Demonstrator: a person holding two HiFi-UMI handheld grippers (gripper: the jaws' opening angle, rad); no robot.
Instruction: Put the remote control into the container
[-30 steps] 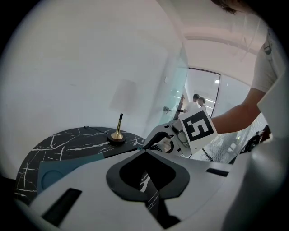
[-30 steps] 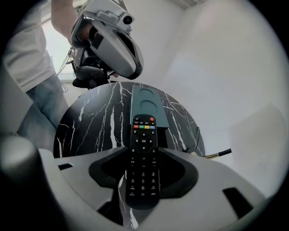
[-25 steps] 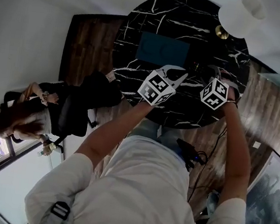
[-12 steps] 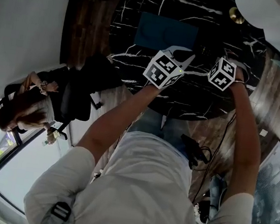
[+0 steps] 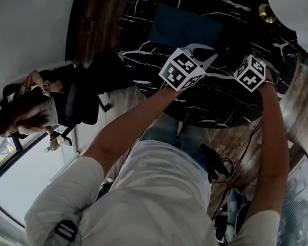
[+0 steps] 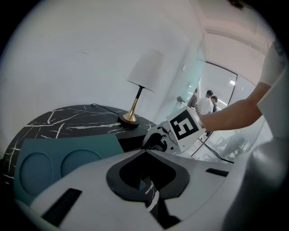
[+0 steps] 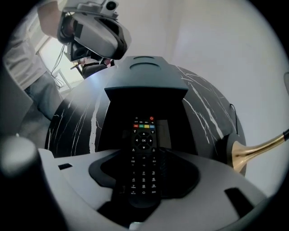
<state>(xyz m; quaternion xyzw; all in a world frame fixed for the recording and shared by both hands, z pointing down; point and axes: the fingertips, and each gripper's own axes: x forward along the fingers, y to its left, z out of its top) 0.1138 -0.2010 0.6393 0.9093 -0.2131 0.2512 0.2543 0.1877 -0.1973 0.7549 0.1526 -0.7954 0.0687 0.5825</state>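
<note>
My right gripper (image 7: 143, 157) is shut on a black remote control (image 7: 143, 135), which points forward over the dark open container (image 7: 116, 118) with a teal part (image 7: 145, 80) at its far side. In the head view the teal container (image 5: 183, 28) lies on the black marble table (image 5: 218, 108). My left gripper (image 5: 204, 51) hovers at the container's near right corner, its tips together and nothing between them. The left gripper view shows two round recesses in the teal surface (image 6: 67, 158) and the right gripper (image 6: 154, 140) just beyond my jaws.
A lamp with a brass base (image 6: 130, 118) and white shade stands at the table's far right side (image 5: 264, 13). A seated person (image 5: 25, 114) and a black office chair (image 5: 83, 102) are left of the table. Cables lie on the wooden floor (image 5: 215, 167).
Both grippers have moved farther over the table towards the container, the right one carrying the remote. The head camera has shifted, so the table sits higher in the picture.
</note>
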